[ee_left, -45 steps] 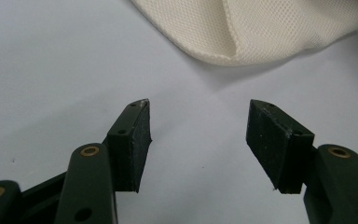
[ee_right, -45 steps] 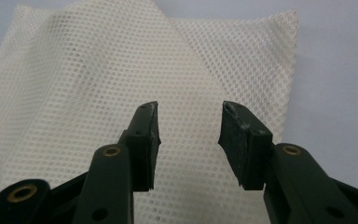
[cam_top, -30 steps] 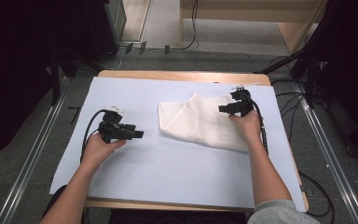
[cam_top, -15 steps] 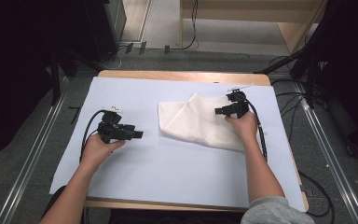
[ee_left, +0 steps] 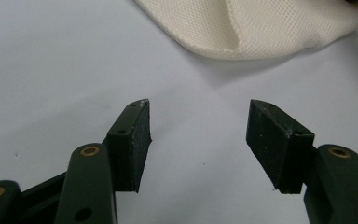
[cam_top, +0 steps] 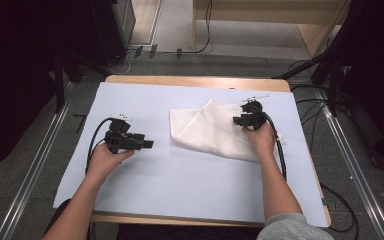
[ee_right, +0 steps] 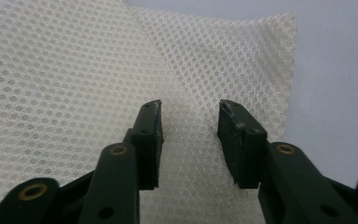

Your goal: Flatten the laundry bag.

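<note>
On the surface (cam_top: 130,80), a pale blue sheet (cam_top: 180,185) covers nearly everything. A white mesh cloth (cam_top: 205,131) lies rumpled toward two o'clock. The right gripper (cam_top: 241,120) hovers over its three o'clock edge, fingers spread. At nine o'clock, the left gripper (cam_top: 147,144) rests apart from the cloth, fingers spread wide.

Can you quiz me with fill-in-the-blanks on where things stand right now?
1. The white mesh cloth lies on a pale ____ sheet.
2. The right gripper hovers over the ____, open.
3. The left gripper is ____, with nothing between its fingers.

Missing words: blue; cloth; open
</note>
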`<state>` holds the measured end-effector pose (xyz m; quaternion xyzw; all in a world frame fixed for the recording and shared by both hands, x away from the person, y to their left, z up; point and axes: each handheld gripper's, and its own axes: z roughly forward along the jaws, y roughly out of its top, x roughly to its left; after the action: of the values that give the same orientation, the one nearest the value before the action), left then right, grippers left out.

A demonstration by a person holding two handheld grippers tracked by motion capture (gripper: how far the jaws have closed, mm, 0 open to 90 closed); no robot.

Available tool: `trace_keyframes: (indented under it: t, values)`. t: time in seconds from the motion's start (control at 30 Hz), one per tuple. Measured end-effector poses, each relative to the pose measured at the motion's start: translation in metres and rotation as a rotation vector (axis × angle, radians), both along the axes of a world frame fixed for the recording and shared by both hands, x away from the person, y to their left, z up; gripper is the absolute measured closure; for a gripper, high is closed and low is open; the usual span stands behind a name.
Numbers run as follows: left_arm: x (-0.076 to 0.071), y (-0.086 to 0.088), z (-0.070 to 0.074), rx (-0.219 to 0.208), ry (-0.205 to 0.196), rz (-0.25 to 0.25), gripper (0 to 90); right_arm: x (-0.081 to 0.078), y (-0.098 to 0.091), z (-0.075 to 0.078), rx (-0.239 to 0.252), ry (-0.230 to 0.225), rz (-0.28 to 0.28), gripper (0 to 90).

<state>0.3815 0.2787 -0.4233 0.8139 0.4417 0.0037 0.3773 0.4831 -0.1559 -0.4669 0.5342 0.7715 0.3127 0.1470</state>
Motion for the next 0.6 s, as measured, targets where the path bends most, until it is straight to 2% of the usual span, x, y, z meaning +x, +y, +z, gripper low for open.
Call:
trace_keyframes:
  t: [0.1, 0.2, 0.23, 0.3, 0.43, 0.6]
  values:
    - [-0.0001, -0.0001, 0.0001, 0.001, 0.001, -0.002, 40.8, -0.0017, 0.0023, 0.0005, -0.016, -0.006, 0.003, 74.0]
    - [0.0, -0.0003, 0.0, 0.007, 0.001, -0.004, 40.8, -0.0026, 0.0037, 0.0007, -0.025, -0.009, 0.006, 75.3]
    - [0.0001, -0.0003, 0.0, 0.006, 0.002, -0.004, 40.8, -0.0028, 0.0042, 0.001, -0.023, -0.008, 0.012, 81.5]
    - [0.0001, -0.0002, 0.0, 0.006, 0.002, -0.004, 40.8, -0.0034, 0.0056, 0.0014, -0.012, 0.001, 0.018, 86.4]
    - [0.0, 0.0001, -0.0002, 0.001, 0.003, 0.001, 40.8, -0.0037, 0.0076, 0.0021, -0.017, 0.006, 0.025, 89.1]
    - [0.0004, 0.0007, -0.0004, 0.0, 0.004, 0.004, 40.7, -0.0034, 0.0065, 0.005, 0.0, 0.024, 0.018, 90.0]
